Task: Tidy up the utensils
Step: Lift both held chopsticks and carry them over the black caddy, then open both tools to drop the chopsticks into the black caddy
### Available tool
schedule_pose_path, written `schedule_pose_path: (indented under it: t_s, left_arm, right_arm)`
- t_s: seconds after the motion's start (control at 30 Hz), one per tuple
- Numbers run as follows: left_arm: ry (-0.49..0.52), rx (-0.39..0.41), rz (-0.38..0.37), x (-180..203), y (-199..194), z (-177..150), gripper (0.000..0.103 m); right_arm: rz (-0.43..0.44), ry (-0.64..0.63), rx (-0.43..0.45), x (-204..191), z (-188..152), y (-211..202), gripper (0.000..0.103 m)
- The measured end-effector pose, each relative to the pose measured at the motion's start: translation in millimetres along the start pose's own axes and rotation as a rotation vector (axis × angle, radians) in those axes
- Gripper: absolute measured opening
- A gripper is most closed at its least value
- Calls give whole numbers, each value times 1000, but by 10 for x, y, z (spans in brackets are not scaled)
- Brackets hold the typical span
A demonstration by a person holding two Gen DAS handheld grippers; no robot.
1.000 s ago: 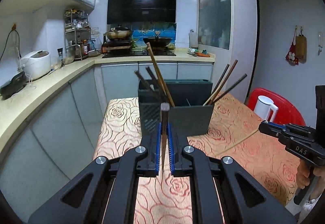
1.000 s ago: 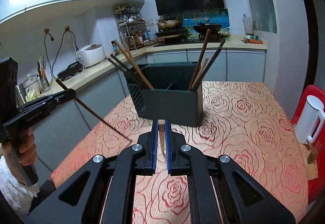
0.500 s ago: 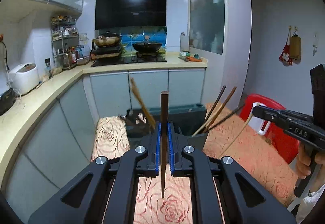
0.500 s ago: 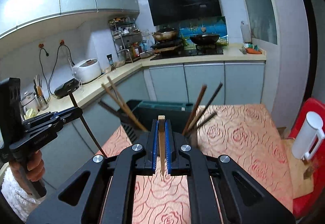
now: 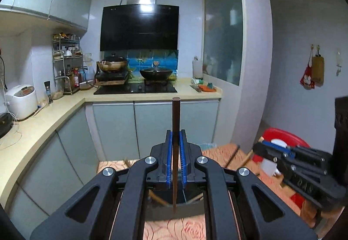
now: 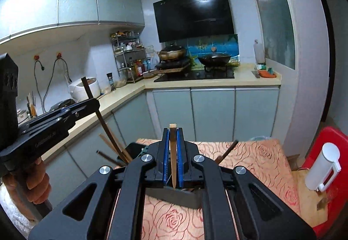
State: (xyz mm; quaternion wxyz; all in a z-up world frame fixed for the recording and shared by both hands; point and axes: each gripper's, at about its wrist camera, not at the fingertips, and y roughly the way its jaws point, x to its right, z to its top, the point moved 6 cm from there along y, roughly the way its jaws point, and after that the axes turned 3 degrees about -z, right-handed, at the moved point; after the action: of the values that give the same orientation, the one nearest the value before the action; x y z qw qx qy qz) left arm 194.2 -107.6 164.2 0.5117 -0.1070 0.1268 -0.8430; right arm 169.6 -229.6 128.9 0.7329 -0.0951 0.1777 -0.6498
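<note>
My left gripper (image 5: 176, 137) is shut on a dark brown chopstick (image 5: 175, 122), held upright with its tip over the dark utensil holder (image 5: 171, 209), mostly hidden under the jaws. My right gripper (image 6: 173, 133) is shut on a light bamboo chopstick (image 6: 173, 153), also upright, its tip above the same holder (image 6: 174, 196). Several chopsticks (image 6: 113, 146) lean out of the holder. In the right wrist view the left gripper (image 6: 91, 105) shows at the left with its dark chopstick (image 6: 95, 109). In the left wrist view the right gripper (image 5: 258, 148) shows at the right.
The holder stands on a rose-patterned tablecloth (image 6: 261, 164). A white kettle (image 6: 324, 168) sits on a red stool (image 6: 332, 137) at the right. A kitchen counter (image 5: 54, 109) with a rice cooker (image 5: 21, 100) runs along the left and back.
Both grippers have risen and tilted up with their chopsticks turned vertical. They now sit close above the holder, which has dropped to the bottom of both views.
</note>
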Motion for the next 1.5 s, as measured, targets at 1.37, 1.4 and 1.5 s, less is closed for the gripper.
schedule_pose_path:
  t_s: [1.37, 1.4, 1.5]
  left_arm:
    - [13, -49, 145, -337, 79, -637, 90]
    - [17, -51, 151, -338, 58, -665, 91]
    - [29, -58, 171, -351, -31, -815, 94]
  right_arm:
    - [-65, 2, -61, 135, -425, 131, 70]
    - [-66, 7, -59, 143, -466, 102, 73]
    - [-74, 13, -53, 153, -546, 56, 82]
